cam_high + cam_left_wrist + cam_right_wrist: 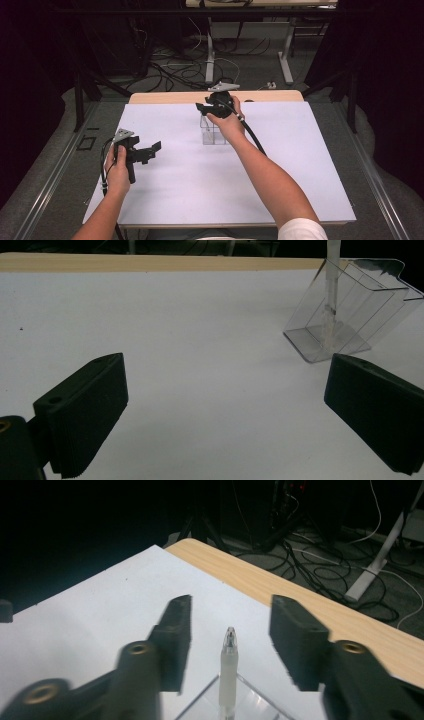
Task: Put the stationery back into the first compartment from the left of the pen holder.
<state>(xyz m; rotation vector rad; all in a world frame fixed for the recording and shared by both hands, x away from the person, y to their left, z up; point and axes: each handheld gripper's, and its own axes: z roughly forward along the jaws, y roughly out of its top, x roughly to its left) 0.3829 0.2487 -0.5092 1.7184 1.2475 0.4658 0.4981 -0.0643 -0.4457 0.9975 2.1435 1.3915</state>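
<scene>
Here, pen (228, 672) stood upright in clear box (350, 310) near table's far edge | judged light, stiff, smooth; best pinched on upper barrel | right gripper (230, 637) sat over it, jaws spread either side, not touching | left gripper (145, 152) well apart over white sheet (200, 175), jaws spread, empty

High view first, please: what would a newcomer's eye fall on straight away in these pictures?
Probably the clear plastic box near the middle of the white sheet, with a pale pen standing in it. The right gripper hangs just above, its fingers open either side of the pen's tip. The left gripper waits open near the sheet's left edge.
</scene>
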